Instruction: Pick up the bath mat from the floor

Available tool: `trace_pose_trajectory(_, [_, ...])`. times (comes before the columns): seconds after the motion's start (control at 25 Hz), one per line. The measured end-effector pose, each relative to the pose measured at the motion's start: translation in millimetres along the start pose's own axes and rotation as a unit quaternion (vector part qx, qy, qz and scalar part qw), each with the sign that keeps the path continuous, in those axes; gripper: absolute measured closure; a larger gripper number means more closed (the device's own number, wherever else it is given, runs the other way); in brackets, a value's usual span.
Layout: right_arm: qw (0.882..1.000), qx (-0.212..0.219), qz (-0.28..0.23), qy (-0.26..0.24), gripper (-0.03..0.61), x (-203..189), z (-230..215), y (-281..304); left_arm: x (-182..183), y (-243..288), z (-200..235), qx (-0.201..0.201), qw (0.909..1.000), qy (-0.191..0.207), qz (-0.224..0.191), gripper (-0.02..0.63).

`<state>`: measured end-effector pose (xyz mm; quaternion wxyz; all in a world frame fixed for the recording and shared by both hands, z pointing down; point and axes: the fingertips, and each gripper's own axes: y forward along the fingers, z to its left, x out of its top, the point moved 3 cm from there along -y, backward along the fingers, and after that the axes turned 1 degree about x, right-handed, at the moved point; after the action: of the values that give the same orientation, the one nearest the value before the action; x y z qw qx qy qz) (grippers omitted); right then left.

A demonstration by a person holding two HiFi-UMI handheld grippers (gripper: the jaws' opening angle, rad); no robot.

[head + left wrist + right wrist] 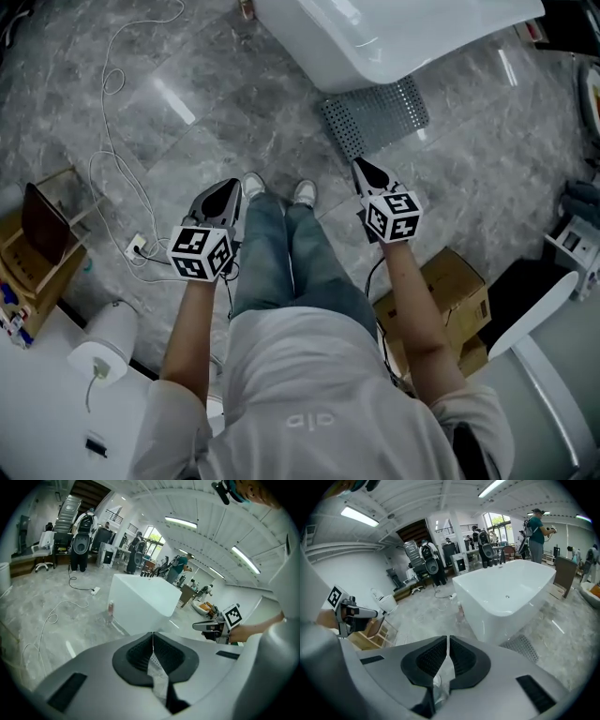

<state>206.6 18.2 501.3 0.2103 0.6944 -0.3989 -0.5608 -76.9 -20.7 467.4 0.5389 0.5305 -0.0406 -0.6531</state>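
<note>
The bath mat is a grey perforated sheet flat on the marble floor, its far edge tucked under the white bathtub. In the right gripper view the bath mat lies ahead and to the right of the jaws. My left gripper hangs over the floor by my left shoe, well left of the mat. My right gripper is just short of the mat's near edge. The jaws of the left gripper and the right gripper both meet tip to tip with nothing between them.
Cardboard boxes stand at my right side, and a wooden crate and a toilet at my left. A white cable runs to a power strip. A small bottle stands beside the tub. People are working far off.
</note>
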Motion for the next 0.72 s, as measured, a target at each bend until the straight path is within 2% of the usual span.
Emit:
trace_pose_trajectory(0.24, [0.999, -0.012, 0.036, 0.009, 0.547, -42.1, -24.4, 49.0, -47.3, 39.3, 26.5, 0.002, 0.9989, -0.031, 0.036, 0.597])
trace_pose_trajectory(0.4, [0.998, -0.020, 0.058, 0.009, 0.521, -69.9, -41.6, 82.7, -76.9, 66.1, 46.3, 0.008, 0.9975, -0.044, 0.056, 0.597])
trace_pose_trajectory(0.56, [0.995, -0.034, 0.088, 0.016, 0.442, -105.2, -65.0, 117.1, -111.4, 96.5, 64.9, 0.015, 0.9958, -0.041, 0.080, 0.597])
trace_pose_trajectory(0.72, [0.991, -0.053, 0.118, 0.023, 0.405, -141.7, -87.3, 150.2, -146.3, 121.4, 87.2, 0.025, 0.9937, -0.039, 0.102, 0.597])
